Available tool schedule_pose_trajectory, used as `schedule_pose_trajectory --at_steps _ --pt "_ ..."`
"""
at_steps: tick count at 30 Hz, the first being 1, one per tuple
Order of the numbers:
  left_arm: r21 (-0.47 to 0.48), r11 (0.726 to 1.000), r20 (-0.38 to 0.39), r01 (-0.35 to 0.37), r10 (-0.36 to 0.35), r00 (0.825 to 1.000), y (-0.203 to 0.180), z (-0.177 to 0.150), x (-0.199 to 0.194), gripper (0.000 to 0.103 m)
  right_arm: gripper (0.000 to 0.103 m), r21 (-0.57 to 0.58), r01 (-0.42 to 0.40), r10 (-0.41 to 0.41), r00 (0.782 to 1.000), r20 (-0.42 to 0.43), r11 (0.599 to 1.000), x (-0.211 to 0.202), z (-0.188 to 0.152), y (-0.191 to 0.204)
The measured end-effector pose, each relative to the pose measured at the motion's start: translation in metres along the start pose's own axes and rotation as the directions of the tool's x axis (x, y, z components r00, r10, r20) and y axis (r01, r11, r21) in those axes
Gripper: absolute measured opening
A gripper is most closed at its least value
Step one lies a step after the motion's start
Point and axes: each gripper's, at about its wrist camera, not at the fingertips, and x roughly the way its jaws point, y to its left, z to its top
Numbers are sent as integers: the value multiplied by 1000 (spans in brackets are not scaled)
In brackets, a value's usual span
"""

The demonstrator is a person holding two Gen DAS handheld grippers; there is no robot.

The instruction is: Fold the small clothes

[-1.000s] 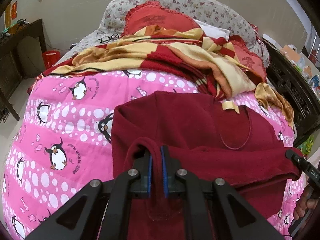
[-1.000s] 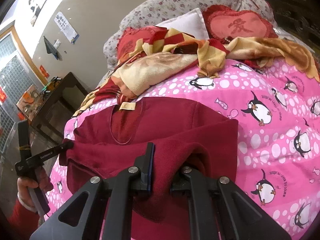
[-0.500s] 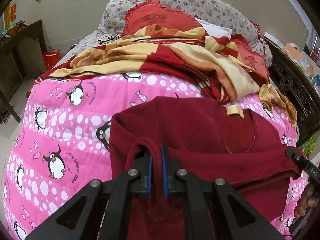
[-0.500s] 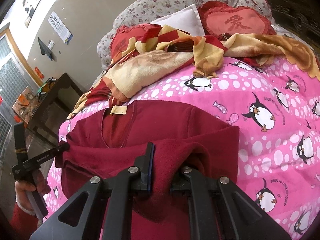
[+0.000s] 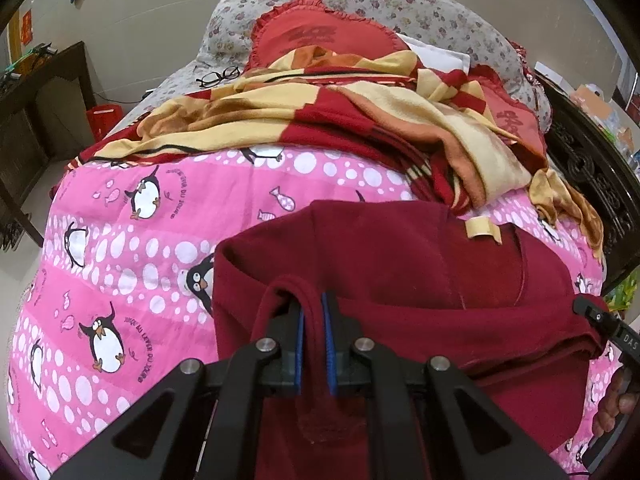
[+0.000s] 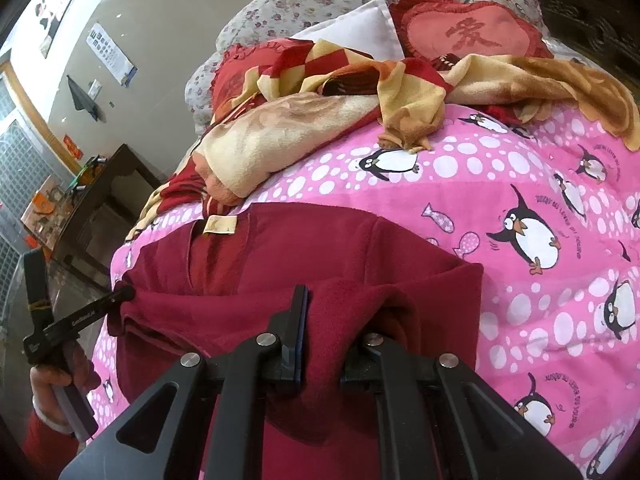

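Below the beige label [image 5: 483,230], both grippers, left gripper [image 5: 311,344] and right gripper [image 6: 320,340], have carried the clamped sweater [image 5: 400,256] hem closer, so the fold advances.

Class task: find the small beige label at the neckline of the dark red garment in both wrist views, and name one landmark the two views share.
Left wrist view: beige label lies right of centre, at the dark red garment's far edge.
Right wrist view: beige label lies left of centre, at the same edge.
Shared landmark: the red-and-yellow blanket just beyond it.
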Motion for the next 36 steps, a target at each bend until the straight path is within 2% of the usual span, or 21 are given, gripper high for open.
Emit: schedule_pose_trajectory --at_steps 8,20,31,36 --pt "-4 1000 -12 -16 16 1000 0 1 13 9 27 8 -8 8 1000 -22 1000 8 4 -3" --pt "-5 1000 -15 -27 27 1000 -1 2 19 9 31 -6 -36 36 999 -30 999 -6 5 6" --pt "-2 1000 -31 -15 15 999 1 8 23 12 34 134 -90 96 994 -43 987 5 14 -8" --pt "-31 999 -51 37 -39 998 8 18 21 14 36 245 -181 197 980 -40 952 8 22 -25"
